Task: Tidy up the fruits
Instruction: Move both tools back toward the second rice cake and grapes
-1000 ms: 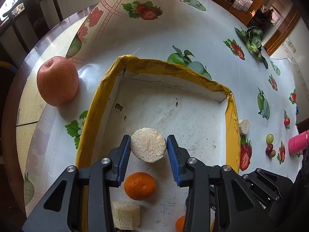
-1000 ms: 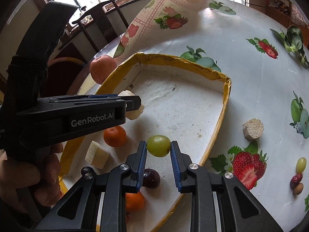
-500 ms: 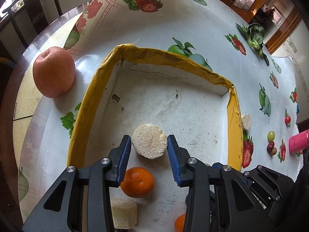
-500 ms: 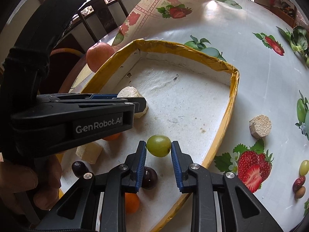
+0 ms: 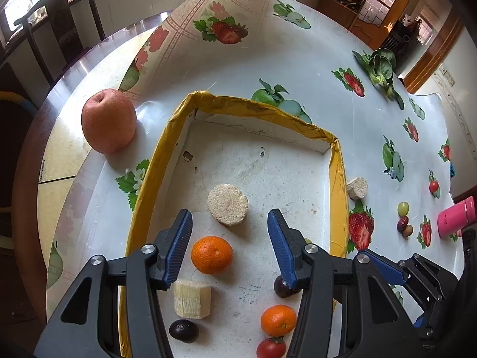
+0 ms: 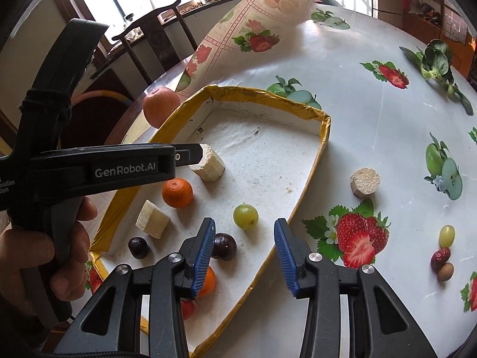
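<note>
My left gripper stood with its jaws spread wide and empty; the round corn slice lay on the tray floor just ahead of its fingertips, a mandarin beneath them. My right gripper was likewise agape, the green grape resting free just beyond its tips. A dark fruit, possibly a cherry, sat by its left finger.

Grape in tray
</note>
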